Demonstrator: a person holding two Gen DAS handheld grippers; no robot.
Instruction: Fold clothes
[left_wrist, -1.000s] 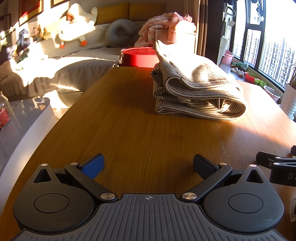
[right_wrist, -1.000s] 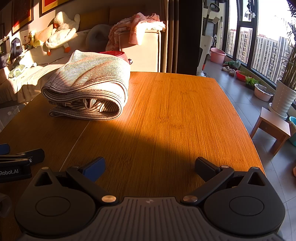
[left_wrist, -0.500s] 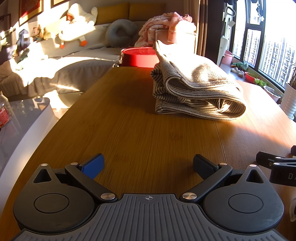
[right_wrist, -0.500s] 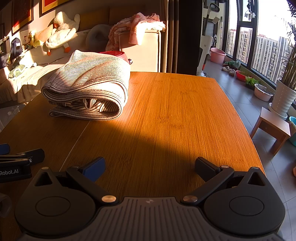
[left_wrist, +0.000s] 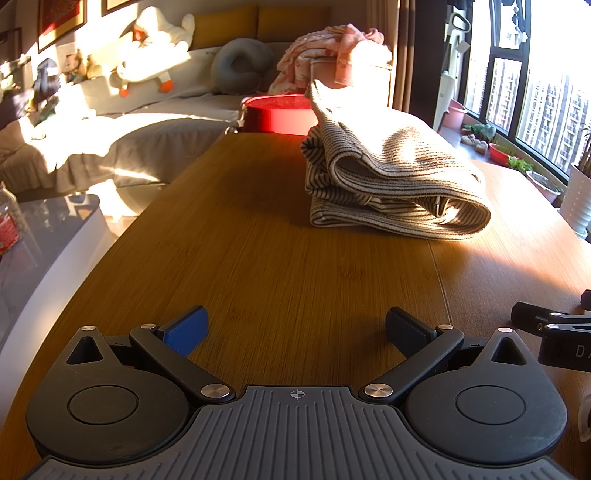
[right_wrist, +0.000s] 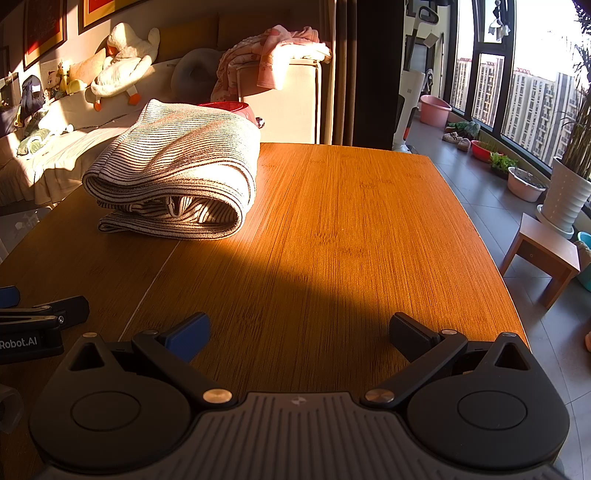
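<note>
Left tongs (left_wrist: 295, 328): spread wide with nothing between them, one blue pad (left_wrist: 186, 328) and one black, held low over the near edge of the bench.
Right tongs (right_wrist: 299, 330): likewise spread wide and gripping nothing, low over the near edge towards the bench's right side; their tip also shows at the right border of the left wrist view.
Bench (right_wrist: 351, 229): wooden top, near part in shadow, far part in warm sunlight, with a thin seam running from near to far.
Striped garment (left_wrist: 391, 173): folded into a thick bundle, lying on the far half of the bench, well apart from both tongs; its rolled fold faces the near edge. In the right wrist view it sits towards the far left corner (right_wrist: 177, 173).
Red tub (left_wrist: 277, 118): just beyond the far edge of the bench, behind the garment.
Pink clothes (right_wrist: 273, 55): heaped on a pale cabinet past the far edge.
Sofa (left_wrist: 110, 140): further back on the left, carrying a white plush duck (right_wrist: 122, 70).
</note>
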